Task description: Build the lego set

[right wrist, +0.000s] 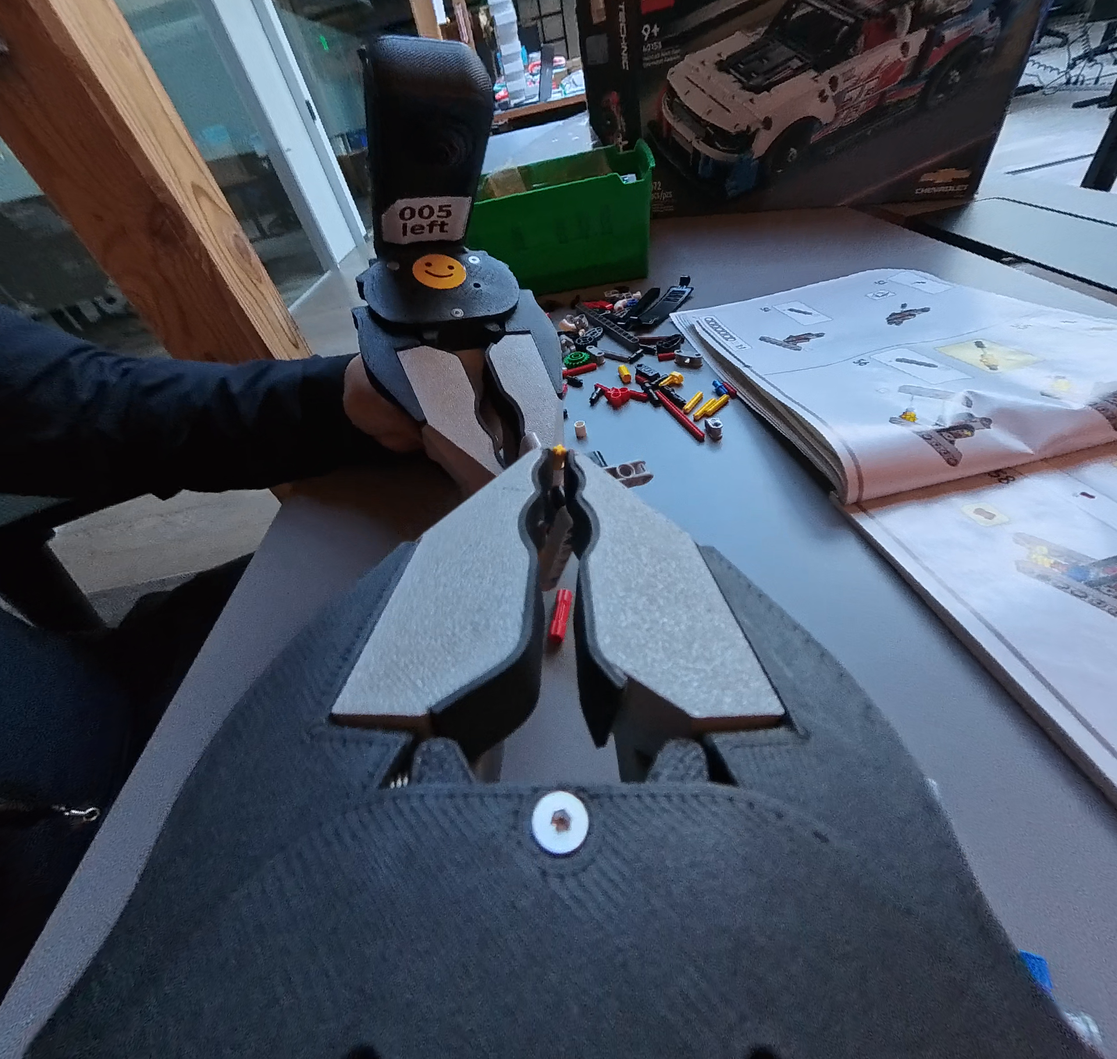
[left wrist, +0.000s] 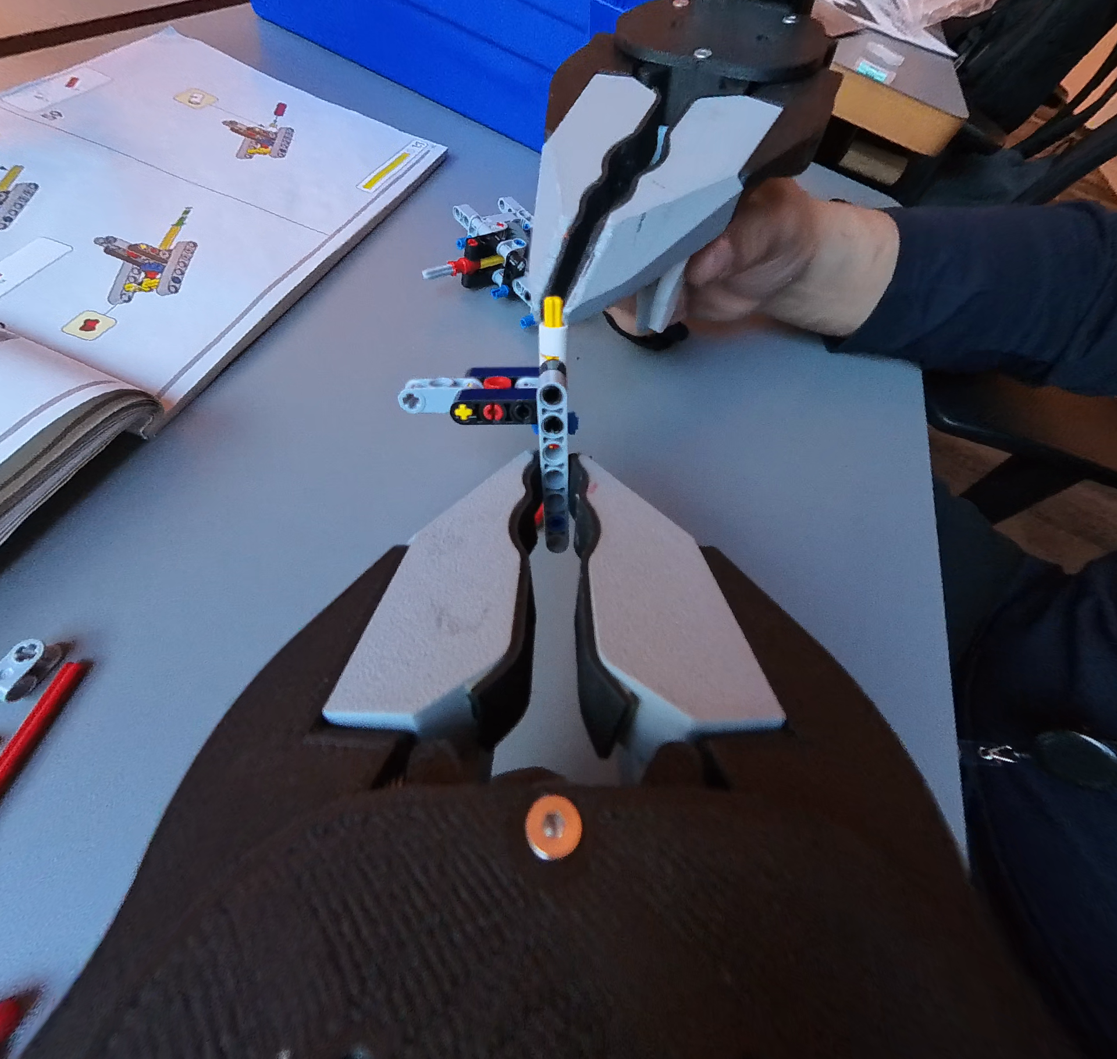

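My left gripper is shut on a light grey holed beam and holds it above the grey table. The beam belongs to a small assembly with a black beam and a pale grey beam sticking out to the left. My right gripper comes in from the far side and is shut on a yellow axle. The axle carries a white bush and meets the far end of the assembly. In the right wrist view the axle's yellow tip shows between the right gripper's pads, with the left gripper just behind.
An open instruction booklet lies at the left, a blue bin behind it. A second small assembly sits on the table. Loose parts, a green bin and a set box lie beyond. A red axle lies near left.
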Tool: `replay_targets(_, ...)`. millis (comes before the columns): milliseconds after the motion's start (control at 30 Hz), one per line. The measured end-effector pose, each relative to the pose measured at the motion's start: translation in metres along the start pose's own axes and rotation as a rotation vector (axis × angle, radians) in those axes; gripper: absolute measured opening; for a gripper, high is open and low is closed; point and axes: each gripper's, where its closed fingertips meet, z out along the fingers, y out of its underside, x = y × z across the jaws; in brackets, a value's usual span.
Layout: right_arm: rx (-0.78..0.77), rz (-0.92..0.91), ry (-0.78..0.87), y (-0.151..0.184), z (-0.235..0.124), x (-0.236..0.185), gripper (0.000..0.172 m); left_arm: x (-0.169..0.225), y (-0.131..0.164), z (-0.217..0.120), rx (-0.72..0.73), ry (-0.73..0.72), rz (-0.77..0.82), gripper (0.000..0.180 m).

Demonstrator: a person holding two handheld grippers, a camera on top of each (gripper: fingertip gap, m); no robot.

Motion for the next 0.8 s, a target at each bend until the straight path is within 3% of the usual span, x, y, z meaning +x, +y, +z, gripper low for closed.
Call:
replay_targets(467,-0.062,0.007,0.038,0.012,0.004,0.005,0.0,-0.005,0.008,0.0,-0.056,-0.039,-0.009,0.003)
replay_targets(667,0.011,0.057,0.051,-0.002,0.005,0.007,0.0,-0.006,-0.003,-0.004,0.034,0.009,-0.076,0.004)
replay_targets(733,0.009,0.051,0.077,-0.006,0.001,0.01,0.015,-0.009,-0.008,-0.009,0.08,0.017,-0.111,0.004)
replay_targets(800,0.013,0.035,0.102,-0.008,-0.006,0.012,0.016,-0.012,-0.011,-0.014,0.11,0.001,-0.093,0.004)
